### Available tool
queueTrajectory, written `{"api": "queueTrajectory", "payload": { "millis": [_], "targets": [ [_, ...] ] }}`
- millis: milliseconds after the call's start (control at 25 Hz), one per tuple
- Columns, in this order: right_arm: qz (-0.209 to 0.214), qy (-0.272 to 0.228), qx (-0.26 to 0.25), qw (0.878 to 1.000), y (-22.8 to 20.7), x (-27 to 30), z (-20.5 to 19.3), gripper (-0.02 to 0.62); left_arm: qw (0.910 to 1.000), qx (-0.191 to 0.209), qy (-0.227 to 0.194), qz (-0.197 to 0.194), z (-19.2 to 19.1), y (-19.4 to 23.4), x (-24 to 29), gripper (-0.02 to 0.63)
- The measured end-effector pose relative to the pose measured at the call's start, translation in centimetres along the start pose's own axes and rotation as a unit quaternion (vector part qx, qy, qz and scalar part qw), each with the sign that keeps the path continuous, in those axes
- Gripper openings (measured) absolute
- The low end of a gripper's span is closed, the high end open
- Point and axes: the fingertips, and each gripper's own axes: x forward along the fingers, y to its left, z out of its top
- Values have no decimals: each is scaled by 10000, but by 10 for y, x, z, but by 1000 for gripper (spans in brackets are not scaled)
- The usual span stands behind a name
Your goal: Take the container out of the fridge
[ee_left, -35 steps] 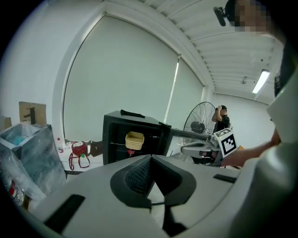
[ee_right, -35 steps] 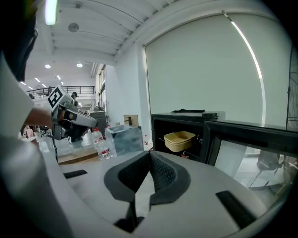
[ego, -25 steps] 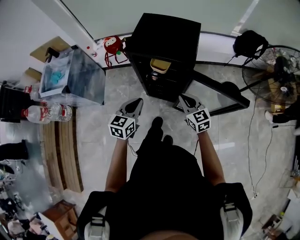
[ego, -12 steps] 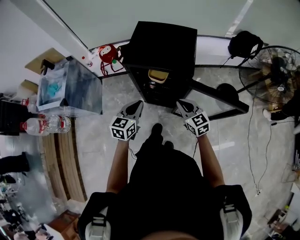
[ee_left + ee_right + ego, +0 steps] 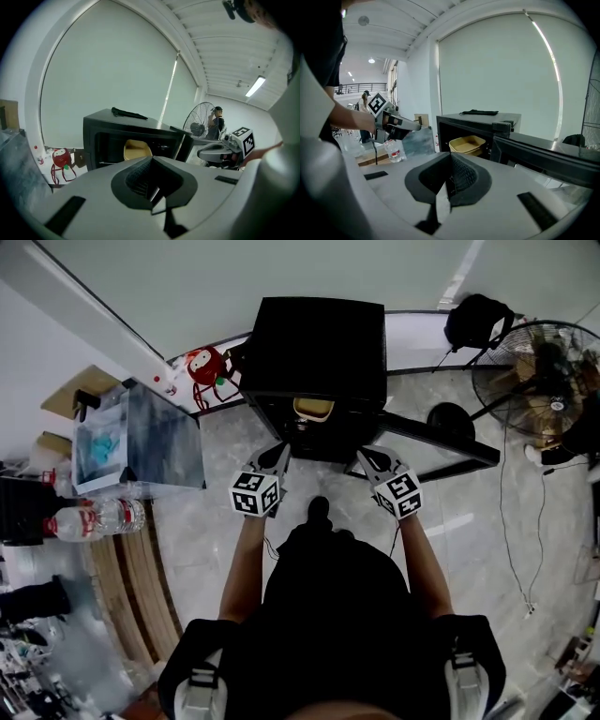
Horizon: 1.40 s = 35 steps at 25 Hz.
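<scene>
A small black fridge (image 5: 319, 352) stands on the floor ahead, its door (image 5: 441, 442) swung open to the right. On a shelf inside it sits a yellow container (image 5: 313, 408), seen as well in the left gripper view (image 5: 137, 150) and the right gripper view (image 5: 466, 144). My left gripper (image 5: 274, 460) is shut and empty, just short of the opening on its left side. My right gripper (image 5: 370, 457) is shut and empty too, in front of the opening near the door hinge. Neither gripper touches the container.
A clear plastic box (image 5: 141, 423) and a water bottle (image 5: 94, 518) are at the left by a wooden bench. A red toy (image 5: 202, 367) lies left of the fridge. A standing fan (image 5: 544, 390) and a black bag (image 5: 473, 322) are at the right.
Both grippers have moved forward toward the open fridge, the left one further. The fridge and container now lie closer to the fingertips.
</scene>
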Motion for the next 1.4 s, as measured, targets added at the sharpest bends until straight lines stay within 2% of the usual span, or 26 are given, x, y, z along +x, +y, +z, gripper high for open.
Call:
{"api": "queueTrajectory", "payload": {
  "millis": [400,720,1080,1400],
  "targets": [
    [-325,25,207,9993,-13,14,-4,-2,9995,81,228,-218,-1,29,39,18],
    [-476,57,264,9985,-15,30,-7,-2,9988,108,476,-76,-6,59,72,18],
    [-921,124,538,9942,-25,38,-21,-2,9968,413,609,-298,-3,76,102,20],
    [-950,251,544,9937,-28,42,-23,-2,9968,334,654,-305,1,84,117,20]
  ]
}}
